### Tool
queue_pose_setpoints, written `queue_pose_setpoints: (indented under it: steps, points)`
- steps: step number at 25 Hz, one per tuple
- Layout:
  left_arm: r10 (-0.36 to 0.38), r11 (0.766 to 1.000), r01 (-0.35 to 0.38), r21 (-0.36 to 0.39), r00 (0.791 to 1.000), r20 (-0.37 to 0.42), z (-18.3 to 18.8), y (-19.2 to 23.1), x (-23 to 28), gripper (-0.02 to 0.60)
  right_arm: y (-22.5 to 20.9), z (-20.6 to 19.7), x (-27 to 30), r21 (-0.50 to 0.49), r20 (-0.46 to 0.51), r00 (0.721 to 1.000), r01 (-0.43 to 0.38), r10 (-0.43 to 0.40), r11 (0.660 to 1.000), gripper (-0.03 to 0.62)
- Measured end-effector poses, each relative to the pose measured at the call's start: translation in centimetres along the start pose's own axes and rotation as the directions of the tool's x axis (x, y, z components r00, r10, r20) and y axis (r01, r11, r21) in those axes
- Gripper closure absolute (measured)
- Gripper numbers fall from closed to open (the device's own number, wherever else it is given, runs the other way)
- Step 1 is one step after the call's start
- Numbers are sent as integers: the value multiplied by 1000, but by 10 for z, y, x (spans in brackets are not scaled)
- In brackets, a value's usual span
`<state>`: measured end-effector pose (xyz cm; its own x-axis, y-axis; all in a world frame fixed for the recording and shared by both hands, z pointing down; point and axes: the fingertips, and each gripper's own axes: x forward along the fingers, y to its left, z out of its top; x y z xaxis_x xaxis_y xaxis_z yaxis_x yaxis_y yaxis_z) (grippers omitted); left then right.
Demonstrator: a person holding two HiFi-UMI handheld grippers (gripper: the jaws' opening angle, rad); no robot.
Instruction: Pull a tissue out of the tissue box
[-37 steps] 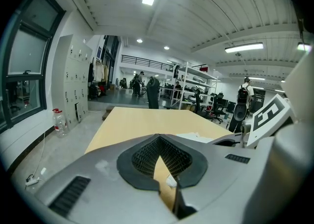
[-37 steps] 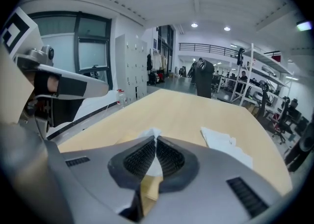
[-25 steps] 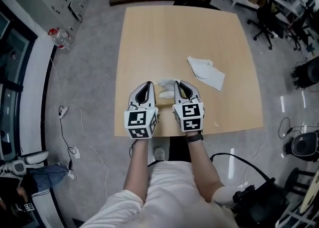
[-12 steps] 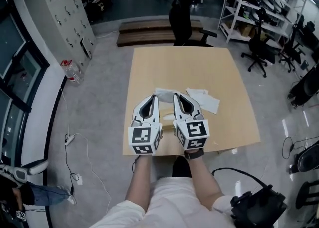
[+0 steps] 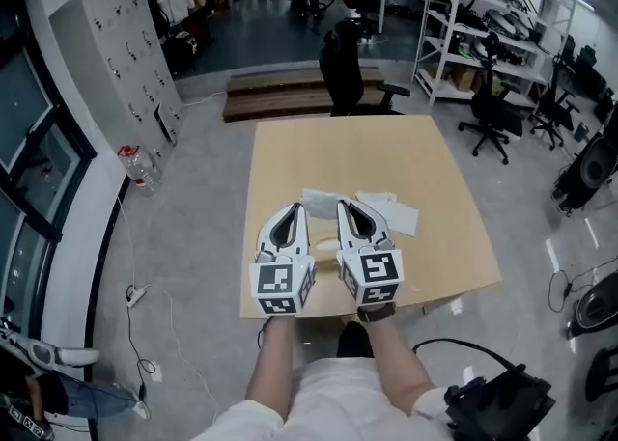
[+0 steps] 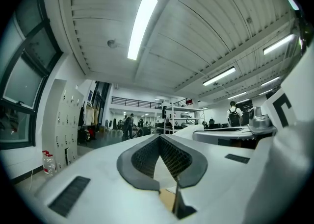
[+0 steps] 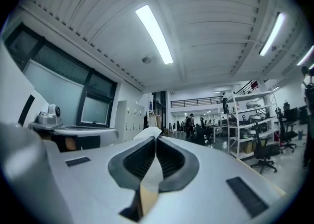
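Observation:
Both grippers hang side by side in the air above the near half of the wooden table [image 5: 444,179], pointing level out into the room. The left gripper [image 5: 294,207] is shut, its fingertips meeting with nothing between them [image 6: 159,137]. The right gripper [image 5: 346,205] is shut too, also on nothing [image 7: 156,139]. On the table just beyond their tips lies a white tissue heap [image 5: 319,202], where the tissue box seems to sit, mostly hidden by the grippers. A loose white tissue [image 5: 394,211] lies flat to its right.
A black office chair [image 5: 350,68] stands at the table's far edge, with a low wooden platform [image 5: 280,92] behind it. Shelving and more chairs [image 5: 492,92] fill the right side. Grey lockers [image 5: 116,53] and a water bottle [image 5: 140,167] are at the left.
Both grippers have risen together from just above the table, staying side by side and shut. The head view has tilted up, showing more of the room; the tissues now sit beyond the jaw tips.

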<state>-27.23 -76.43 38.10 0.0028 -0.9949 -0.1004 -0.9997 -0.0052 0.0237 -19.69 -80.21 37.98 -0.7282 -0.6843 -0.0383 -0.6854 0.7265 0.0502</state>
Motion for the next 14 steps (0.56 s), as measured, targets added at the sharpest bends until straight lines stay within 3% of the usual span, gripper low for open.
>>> queue_pose_setpoints:
  steps: [6, 14]
  points:
    - [-40, 999, 40, -6, 999, 24, 7, -5, 22, 589, -19, 7, -6, -10, 22, 998, 52, -52, 999, 582]
    - [-152, 988, 152, -1, 988, 33, 17, -42, 23, 589, -42, 20, -28, 8, 28, 990, 138, -138, 990, 582]
